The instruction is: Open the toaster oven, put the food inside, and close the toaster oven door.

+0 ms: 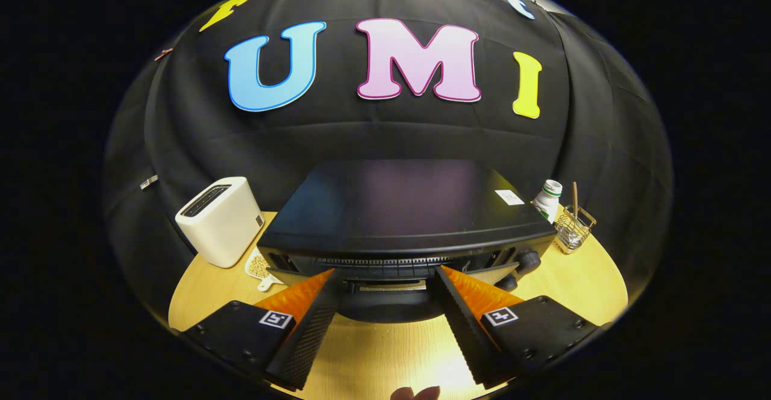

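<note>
A black toaster oven (397, 207) stands on the round wooden table (385, 358), seen from above and in front. Its door handle (388, 284) runs along the top of the dark glass door (385, 311), which looks upright against the oven front. My gripper (385, 275) is open, its fingertips on either side of the handle, close to the oven's front; I cannot tell whether they touch it. Nothing is held. A small white dish of pale round food (259, 266) lies left of the oven, beyond my left finger.
A white slot toaster (221, 219) stands left of the oven, just behind the dish. Two knobs (525, 261) sit on the oven's right front. A white bottle (547, 200) and a wire basket (572, 228) holding a stick stand at the right.
</note>
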Action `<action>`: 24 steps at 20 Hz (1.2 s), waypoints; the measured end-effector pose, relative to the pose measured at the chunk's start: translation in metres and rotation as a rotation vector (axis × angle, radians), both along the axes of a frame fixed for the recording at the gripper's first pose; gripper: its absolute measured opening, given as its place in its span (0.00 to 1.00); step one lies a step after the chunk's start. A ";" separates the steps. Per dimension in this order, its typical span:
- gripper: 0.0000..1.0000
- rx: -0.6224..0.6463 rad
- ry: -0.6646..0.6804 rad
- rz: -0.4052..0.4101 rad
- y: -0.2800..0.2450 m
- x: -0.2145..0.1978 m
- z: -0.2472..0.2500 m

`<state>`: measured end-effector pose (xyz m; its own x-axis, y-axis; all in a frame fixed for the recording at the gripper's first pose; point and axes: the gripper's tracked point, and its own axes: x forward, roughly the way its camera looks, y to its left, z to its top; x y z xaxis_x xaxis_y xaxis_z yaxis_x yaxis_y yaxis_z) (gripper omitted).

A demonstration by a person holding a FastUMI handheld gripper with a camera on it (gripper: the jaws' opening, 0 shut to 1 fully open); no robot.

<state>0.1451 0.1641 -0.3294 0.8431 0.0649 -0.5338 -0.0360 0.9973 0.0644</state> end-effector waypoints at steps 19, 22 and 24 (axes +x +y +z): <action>0.99 -0.045 0.311 0.053 -0.004 -0.137 -0.113; 0.99 -0.001 0.276 0.073 -0.008 -0.132 -0.087; 0.99 0.037 0.275 0.101 -0.016 -0.132 -0.068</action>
<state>0.0132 0.1485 -0.3971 0.6551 0.1654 -0.7373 -0.1114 0.9862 0.1223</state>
